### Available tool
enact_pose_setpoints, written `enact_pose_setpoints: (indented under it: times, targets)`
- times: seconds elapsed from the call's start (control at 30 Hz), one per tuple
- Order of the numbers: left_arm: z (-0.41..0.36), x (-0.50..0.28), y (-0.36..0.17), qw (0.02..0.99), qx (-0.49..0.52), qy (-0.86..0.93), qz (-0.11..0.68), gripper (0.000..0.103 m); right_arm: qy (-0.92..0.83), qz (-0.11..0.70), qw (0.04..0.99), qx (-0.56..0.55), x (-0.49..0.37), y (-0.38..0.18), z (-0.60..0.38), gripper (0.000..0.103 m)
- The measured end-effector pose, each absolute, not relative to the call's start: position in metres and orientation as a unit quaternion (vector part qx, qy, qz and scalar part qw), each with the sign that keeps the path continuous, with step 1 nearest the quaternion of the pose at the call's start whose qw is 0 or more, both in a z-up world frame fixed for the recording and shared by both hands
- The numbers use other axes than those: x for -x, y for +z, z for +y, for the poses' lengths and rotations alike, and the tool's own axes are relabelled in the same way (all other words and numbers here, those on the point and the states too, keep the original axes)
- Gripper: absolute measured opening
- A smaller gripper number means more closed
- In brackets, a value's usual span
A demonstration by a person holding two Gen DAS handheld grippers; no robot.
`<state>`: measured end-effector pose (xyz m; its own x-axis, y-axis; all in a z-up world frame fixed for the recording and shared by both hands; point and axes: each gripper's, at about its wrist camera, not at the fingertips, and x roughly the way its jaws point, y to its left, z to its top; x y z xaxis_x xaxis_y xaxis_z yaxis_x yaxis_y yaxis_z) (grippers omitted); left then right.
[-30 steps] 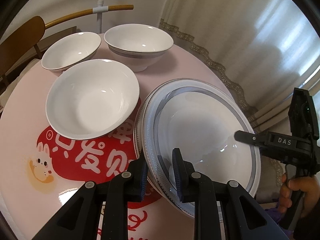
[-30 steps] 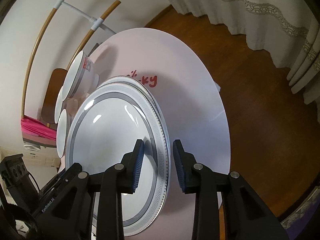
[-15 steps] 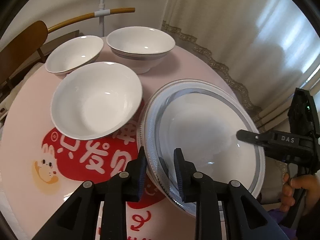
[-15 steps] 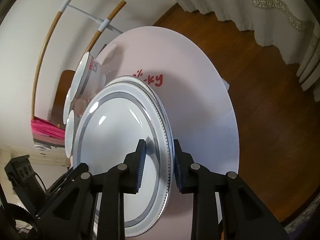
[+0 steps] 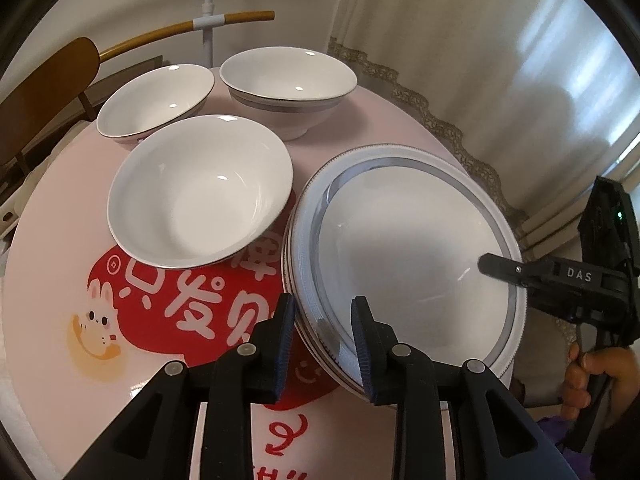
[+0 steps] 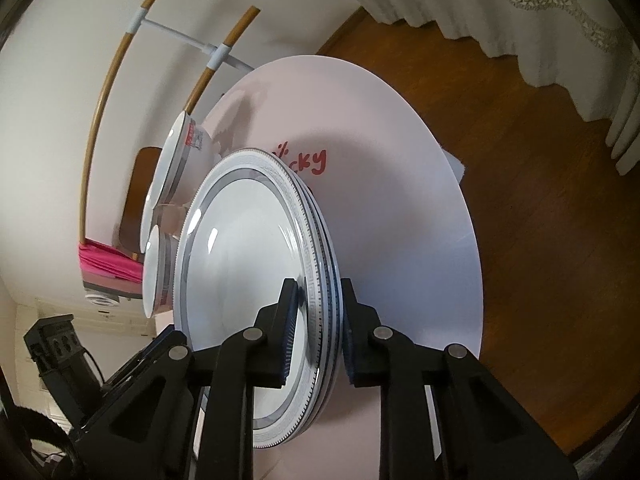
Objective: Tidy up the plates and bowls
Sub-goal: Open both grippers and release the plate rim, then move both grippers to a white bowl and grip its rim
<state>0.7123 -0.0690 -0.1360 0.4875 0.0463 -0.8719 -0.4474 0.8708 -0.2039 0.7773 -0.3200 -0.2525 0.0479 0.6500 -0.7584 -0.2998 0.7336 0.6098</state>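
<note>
The left gripper (image 5: 323, 334) straddles the near rim of the stack of plates (image 5: 416, 256); its jaws have just been opening and stand apart from the rim on both sides, gripping nothing. The right gripper (image 6: 317, 330) straddles the opposite rim of the same stack of plates (image 6: 240, 264); its jaws have just been closing, with the rim between them and the pads at or close to it, though firm contact cannot be confirmed. The stack rests on a round pink table (image 5: 56, 264) printed with a red graphic and white characters (image 5: 188, 300). Ahead and to the left of the left gripper stand 3 white bowls: the nearest bowl (image 5: 200, 190) just beside the stack, a left rear bowl (image 5: 154, 100) and a right rear bowl (image 5: 288, 80). Beyond the table hang lace-edged curtains (image 5: 520, 60). To the right of the right gripper lies a brown wooden floor (image 6: 540, 200). A wooden chair back (image 5: 44, 92) stands at far left.
</note>
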Motion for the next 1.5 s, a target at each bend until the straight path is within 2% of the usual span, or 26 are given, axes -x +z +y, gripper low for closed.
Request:
enact_pose_setpoints:
  times: [0.17, 0.3, 0.43, 0.53, 0.73, 0.97, 1.2, 1.4, 1.5]
  targets:
    - [-0.068, -0.704, -0.125, 0.84, 0.205, 0.153, 0.479, 0.045, 0.312, 0.604, 0.726, -0.104, -0.772, -0.242, -0.314, 0.024]
    - [-0.061, -0.694, -0.113, 0.843, 0.209, 0.161, 0.47, 0.048, 0.295, 0.599, 0.741, -0.073, -0.766, -0.229, -0.314, 0.024]
    - [-0.046, -0.681, -0.099, 0.841, 0.226, 0.176, 0.459, 0.056, 0.28, 0.586, 0.76, -0.033, -0.761, -0.209, -0.31, 0.026]
    - [-0.031, -0.67, -0.088, 0.84, 0.242, 0.184, 0.449, 0.059, 0.272, 0.573, 0.773, -0.011, -0.756, -0.195, -0.302, 0.036]
    - [0.013, -0.652, -0.072, 0.839, 0.267, 0.202, 0.429, 0.065, 0.293, 0.543, 0.787, -0.003, -0.743, -0.165, -0.272, 0.042]
    - [0.065, -0.657, -0.091, 0.82, 0.281, 0.208, 0.452, 0.065, 0.31, 0.54, 0.783, 0.001, -0.732, -0.156, -0.227, 0.043]
    - [0.083, -0.683, -0.114, 0.812, 0.27, 0.166, 0.491, 0.063, 0.308, 0.547, 0.778, 0.01, -0.723, -0.163, -0.181, 0.043]
    - [0.099, -0.692, -0.131, 0.804, 0.27, 0.137, 0.513, 0.046, 0.311, 0.552, 0.773, 0.027, -0.72, -0.172, -0.147, 0.043]
    - [0.106, -0.693, -0.139, 0.799, 0.271, 0.125, 0.522, 0.033, 0.307, 0.557, 0.771, 0.038, -0.72, -0.178, -0.134, 0.043]
